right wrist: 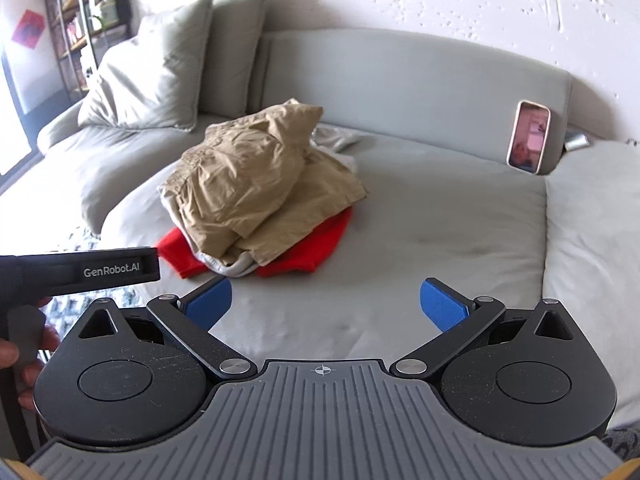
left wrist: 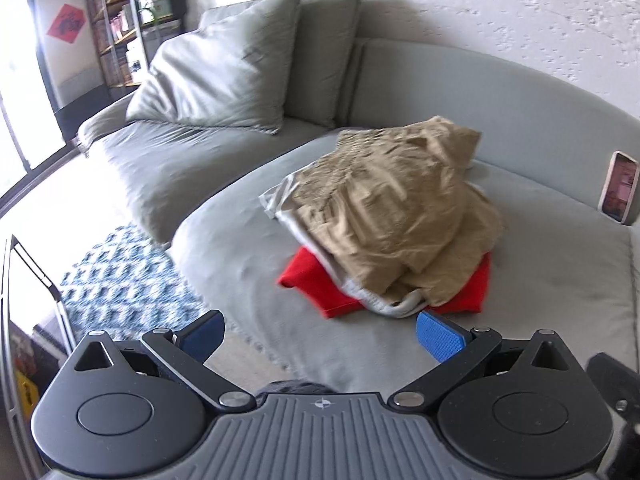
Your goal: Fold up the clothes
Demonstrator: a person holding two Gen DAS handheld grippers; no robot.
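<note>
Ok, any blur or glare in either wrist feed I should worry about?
Left wrist view: motion-smeared crumpled tan garment, blown-out window at left. Right wrist view: sharper pile, same glare top left, propped pink-cased phone readable. Both fisheyes bend the grey sofa.

Living room: sofa (right wrist: 420, 80), cushions (left wrist: 224, 76), bookshelf (left wrist: 132, 20)

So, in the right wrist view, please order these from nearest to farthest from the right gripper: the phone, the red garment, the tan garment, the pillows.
From the right gripper:
1. Red garment, bottom of the pile, just ahead and slightly left.
2. Tan garment, on top of the pile, further back.
3. Phone, leaning on the sofa back, right.
4. Pillows, far left corner.
</note>
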